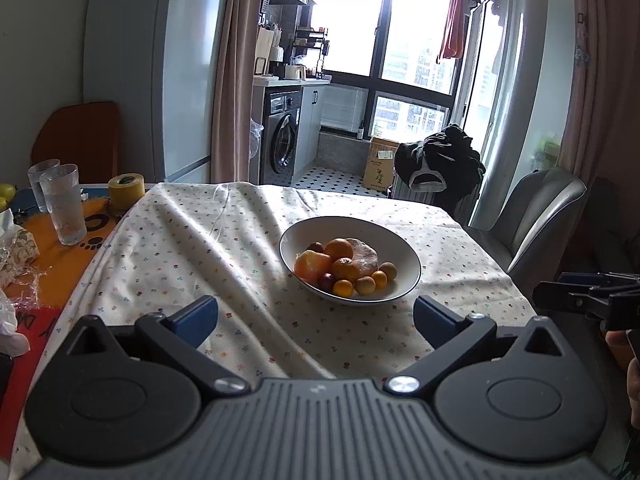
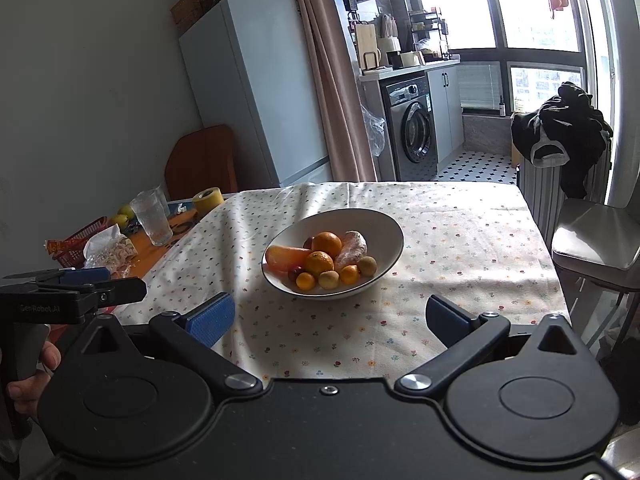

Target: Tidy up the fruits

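Observation:
A white bowl (image 1: 394, 250) (image 2: 380, 226) sits mid-table on a flowered cloth (image 1: 200, 248) (image 2: 460, 232). It holds oranges (image 1: 339, 249) (image 2: 327, 243), several small kumquats (image 1: 365, 285) (image 2: 329, 279), dark plums (image 1: 327, 281) and a plastic-wrapped fruit (image 1: 366, 257) (image 2: 352, 249). My left gripper (image 1: 316, 318) hangs open in front of the bowl, nothing between its blue pads. My right gripper (image 2: 330, 318) is also open and empty, short of the bowl. Each gripper shows at the other view's edge, the right gripper (image 1: 592, 294) at right and the left gripper (image 2: 72, 288) at left.
Left of the cloth stand two glasses (image 1: 64, 204) (image 2: 154, 216), a yellow tape roll (image 1: 127, 191) (image 2: 208, 199), crumpled wrappers (image 1: 16, 248) and a red basket (image 2: 86, 236). A grey chair (image 1: 548, 216) (image 2: 596, 236) stands at the table's right side. A fridge (image 1: 156, 72) is behind.

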The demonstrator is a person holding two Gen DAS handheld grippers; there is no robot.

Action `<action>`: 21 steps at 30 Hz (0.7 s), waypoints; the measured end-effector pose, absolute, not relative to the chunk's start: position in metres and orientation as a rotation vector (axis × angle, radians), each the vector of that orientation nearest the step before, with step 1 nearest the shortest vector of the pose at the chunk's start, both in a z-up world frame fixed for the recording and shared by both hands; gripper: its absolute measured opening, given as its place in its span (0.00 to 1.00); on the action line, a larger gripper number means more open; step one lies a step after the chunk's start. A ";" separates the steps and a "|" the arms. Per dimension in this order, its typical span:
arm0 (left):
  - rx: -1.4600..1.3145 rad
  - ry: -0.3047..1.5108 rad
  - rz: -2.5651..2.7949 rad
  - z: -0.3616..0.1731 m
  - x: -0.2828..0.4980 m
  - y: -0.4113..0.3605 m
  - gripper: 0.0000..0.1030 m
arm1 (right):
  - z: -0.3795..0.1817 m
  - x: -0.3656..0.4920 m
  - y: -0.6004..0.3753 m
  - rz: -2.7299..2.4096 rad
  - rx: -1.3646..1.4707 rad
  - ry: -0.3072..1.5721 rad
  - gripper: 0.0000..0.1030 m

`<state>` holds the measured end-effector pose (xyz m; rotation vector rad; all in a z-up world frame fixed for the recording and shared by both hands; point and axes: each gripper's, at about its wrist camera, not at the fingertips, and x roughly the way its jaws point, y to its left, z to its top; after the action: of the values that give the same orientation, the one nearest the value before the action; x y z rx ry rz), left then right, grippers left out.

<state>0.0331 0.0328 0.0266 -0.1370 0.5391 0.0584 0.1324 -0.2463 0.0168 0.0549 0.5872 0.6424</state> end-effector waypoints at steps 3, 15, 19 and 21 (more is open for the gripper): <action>-0.143 0.542 0.069 0.025 0.033 0.036 1.00 | 0.016 0.133 -0.247 0.640 0.060 0.588 1.00; -0.163 0.546 0.064 0.027 0.032 0.043 1.00 | 0.014 0.134 -0.248 0.648 0.067 0.593 1.00; -0.152 0.548 0.074 0.026 0.032 0.045 1.00 | 0.014 0.135 -0.247 0.649 0.069 0.598 1.00; -0.158 0.550 0.072 0.026 0.032 0.045 1.00 | 0.013 0.134 -0.247 0.650 0.068 0.599 1.00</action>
<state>0.0321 0.0450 0.0257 -0.1582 0.5502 0.0724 0.1345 -0.2468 0.0135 0.0680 0.5990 0.6500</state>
